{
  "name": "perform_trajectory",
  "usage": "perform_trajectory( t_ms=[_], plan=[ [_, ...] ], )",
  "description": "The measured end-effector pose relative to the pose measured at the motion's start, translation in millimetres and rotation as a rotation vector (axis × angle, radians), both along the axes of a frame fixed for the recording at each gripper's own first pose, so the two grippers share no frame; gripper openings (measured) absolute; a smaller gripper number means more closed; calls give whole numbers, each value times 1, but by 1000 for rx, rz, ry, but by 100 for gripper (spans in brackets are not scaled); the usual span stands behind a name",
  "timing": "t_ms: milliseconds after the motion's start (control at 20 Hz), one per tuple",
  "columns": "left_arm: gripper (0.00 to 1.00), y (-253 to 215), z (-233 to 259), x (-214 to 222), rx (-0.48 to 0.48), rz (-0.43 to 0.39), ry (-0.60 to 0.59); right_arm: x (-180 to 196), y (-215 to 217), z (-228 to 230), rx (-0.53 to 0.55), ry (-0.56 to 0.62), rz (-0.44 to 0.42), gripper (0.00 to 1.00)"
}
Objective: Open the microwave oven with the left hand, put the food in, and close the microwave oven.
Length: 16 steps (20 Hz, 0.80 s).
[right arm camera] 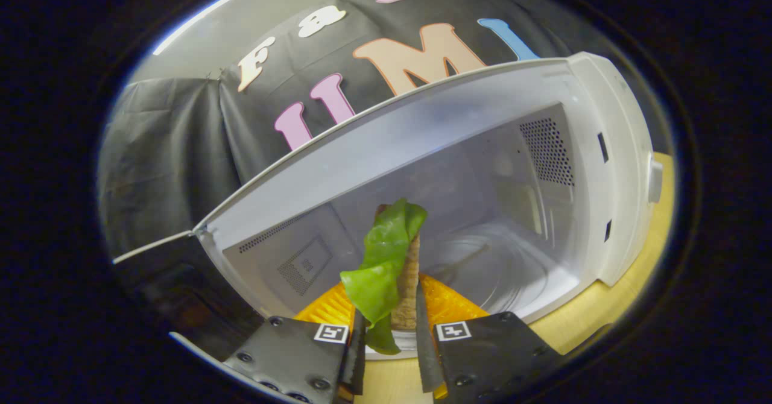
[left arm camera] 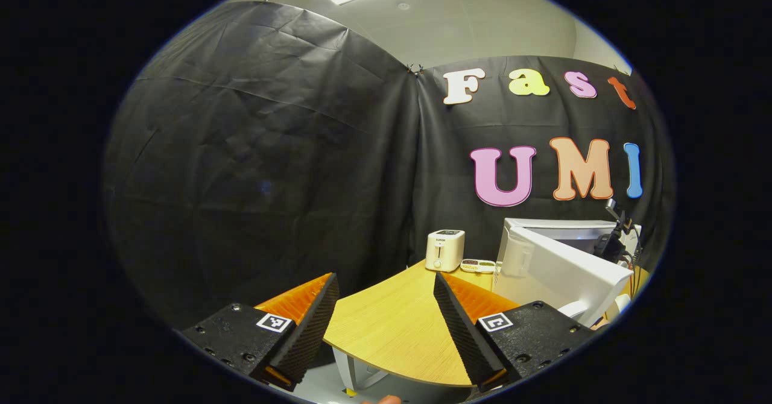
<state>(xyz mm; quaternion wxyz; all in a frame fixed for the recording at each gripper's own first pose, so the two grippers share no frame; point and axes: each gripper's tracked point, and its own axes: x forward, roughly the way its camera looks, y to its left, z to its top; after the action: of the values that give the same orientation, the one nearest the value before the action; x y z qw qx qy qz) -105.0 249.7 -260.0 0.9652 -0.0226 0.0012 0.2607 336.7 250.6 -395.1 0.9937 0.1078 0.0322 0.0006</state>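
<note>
Right gripper view: I have the microwave oven (right arm camera: 579, 169) directly ahead with its door (right arm camera: 181, 289) swung out to the left, so I judge the opening step complete. The cavity stands exposed, with the glass turntable (right arm camera: 500, 271) bare on its floor. The right gripper (right arm camera: 391, 331) is closed on the food (right arm camera: 392, 259), which stands upright between the fingers at the cavity mouth, not yet set down.

The food reads as a sandwich-like piece: a tan, rough-textured slab with a green lettuce leaf (right arm camera: 380, 265) draped down its left face and folding over the top. The leaf looks loose and could snag or slip on release.

In the left gripper view, the left gripper (left arm camera: 386, 325) is spread wide and holds nothing, hanging over the near edge of the wooden table (left arm camera: 392, 331). The microwave oven (left arm camera: 561, 259) sits to its right, near a white toaster (left arm camera: 445, 250).

Remaining, by my estimate: place the food on the turntable, withdraw, then close the door.
</note>
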Motion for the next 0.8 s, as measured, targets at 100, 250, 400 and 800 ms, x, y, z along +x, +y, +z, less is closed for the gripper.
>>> perform_trajectory(
  t_ms=[100, 250, 400, 800],
  plan=[
    [96, 0, -1, 1, -2, -2, -1, 6, -3, -1, -48, 9, -12, 34],
    [96, 0, 1, 4, -1, -4, -5, 13, -17, -11, -59, 72, -40, 42],
    [97, 1, 1, 0, 4, -2, -4, 14, -33, -16, -80, 112, -61, 67],
    [96, 0, 13, -4, 34, -1, -27, 2, -60, 4, -320, 41, -50, 92]
  ],
)
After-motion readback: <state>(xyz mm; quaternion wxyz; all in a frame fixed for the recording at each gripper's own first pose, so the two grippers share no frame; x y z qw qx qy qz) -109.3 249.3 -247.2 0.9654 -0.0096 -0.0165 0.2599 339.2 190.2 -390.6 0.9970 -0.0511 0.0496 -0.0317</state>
